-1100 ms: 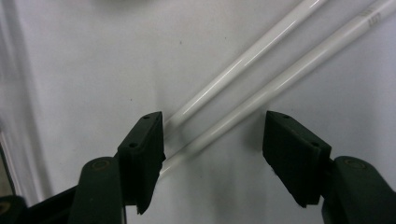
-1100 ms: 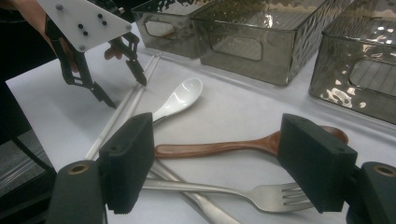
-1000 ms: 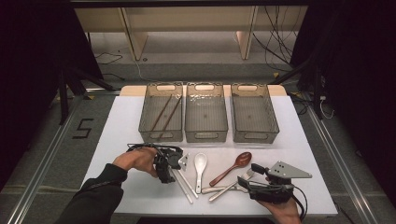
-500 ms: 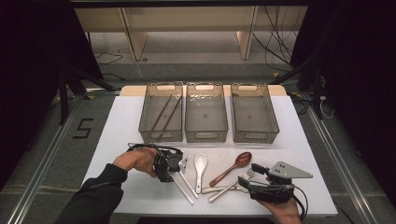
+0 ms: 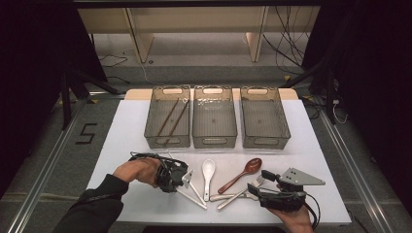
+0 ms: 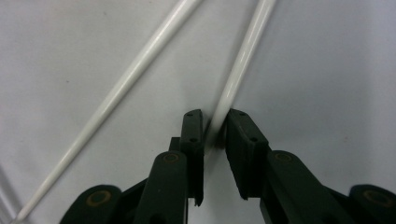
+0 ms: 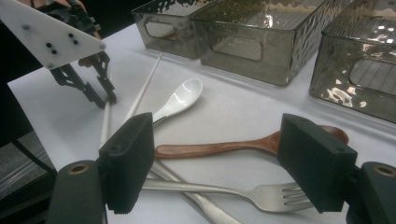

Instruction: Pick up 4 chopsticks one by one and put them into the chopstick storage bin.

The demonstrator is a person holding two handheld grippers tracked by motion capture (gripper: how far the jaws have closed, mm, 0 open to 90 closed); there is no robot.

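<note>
The white worktop (image 5: 121,131) carries three translucent grey bins in a row along its far half: the left bin (image 5: 168,124) holds a pair of brown chopsticks (image 5: 172,116) lying diagonally, while the middle bin (image 5: 214,123) and the right bin (image 5: 265,124) show nothing inside from above. In front of the bins lie a white ceramic spoon (image 5: 208,172), a brown wooden spoon (image 5: 241,174), a metal fork (image 5: 241,192) and two white chopsticks (image 5: 193,190) that converge toward the near edge. The left hand-held gripper (image 5: 183,180), held by the person's left hand (image 5: 136,170), is lowered to the worktop at the far end of the white chopsticks. In the left gripper view, its jaws are clamped on the end of one white chopstick (image 6: 243,60), while the second white chopstick (image 6: 116,93) lies free just beside it. The right hand-held gripper (image 5: 256,183) rests low near the front right of the worktop with its jaws set wide apart. In the right gripper view, the fork (image 7: 224,192) and the wooden spoon's handle (image 7: 210,148) lie between and beyond the open jaws, the fork crossing over another metal handle (image 7: 196,198).
</note>
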